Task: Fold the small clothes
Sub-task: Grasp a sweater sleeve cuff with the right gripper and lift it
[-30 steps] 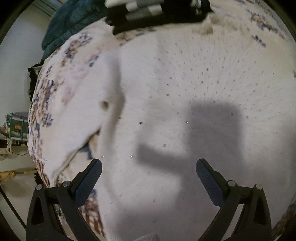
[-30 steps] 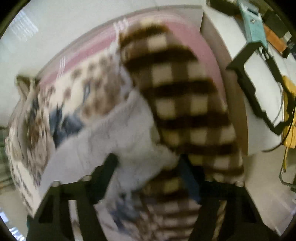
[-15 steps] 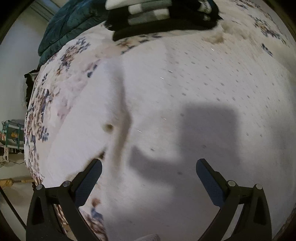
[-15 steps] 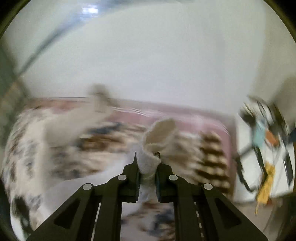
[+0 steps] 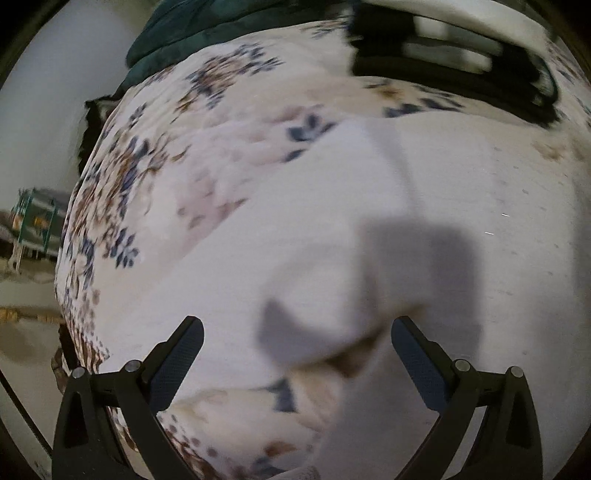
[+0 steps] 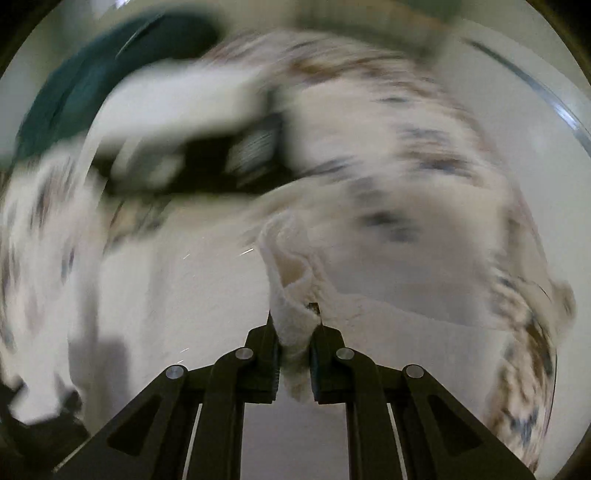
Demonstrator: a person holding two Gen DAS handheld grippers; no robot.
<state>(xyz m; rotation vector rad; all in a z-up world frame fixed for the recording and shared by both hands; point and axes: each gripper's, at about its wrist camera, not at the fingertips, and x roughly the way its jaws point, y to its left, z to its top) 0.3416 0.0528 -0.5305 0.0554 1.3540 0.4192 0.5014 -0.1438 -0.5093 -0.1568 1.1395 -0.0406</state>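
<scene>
A white knit garment point(image 5: 424, 206) with small grey specks lies spread on a floral bedspread point(image 5: 155, 184). A folded-over corner of it point(image 5: 332, 295) bulges just ahead of my left gripper point(image 5: 295, 347), which is open and empty above it. My right gripper point(image 6: 294, 343) is shut on a fuzzy cream edge of the white garment point(image 6: 291, 288) and holds it up over the bed. The right wrist view is heavily blurred.
A stack of folded black, grey and white clothes point(image 5: 454, 55) lies at the far side of the bed; it also shows blurred in the right wrist view point(image 6: 207, 147). A dark teal blanket point(image 5: 207, 29) lies at the back left. The bed's left edge point(image 5: 70, 266) drops to the floor.
My right gripper closed on the garment's edge and swung fast across the bed with it. A corner of the garment has come over in front of my left gripper, which stayed open.
</scene>
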